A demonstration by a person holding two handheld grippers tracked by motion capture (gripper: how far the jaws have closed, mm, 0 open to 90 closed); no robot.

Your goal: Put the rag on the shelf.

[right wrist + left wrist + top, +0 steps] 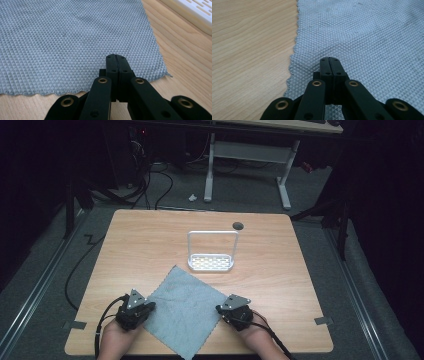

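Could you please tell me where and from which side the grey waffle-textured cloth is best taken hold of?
I'd grip the grey waffle-textured cloth at its left and right corners, each from its own outer side, low along the wooden table. It lies flat as a diamond, so those corners point toward the left gripper and right gripper, whose jaws are shut.

cloth (186,312) lies on table (140,245), rack (212,251) behind it.

In the high view the table (150,240) is evenly lit from above while the room around it sinks into near black (edges hard to read). Both gripper views are bright and soft-shadowed; the cloth (367,37) weave blurs with distance.
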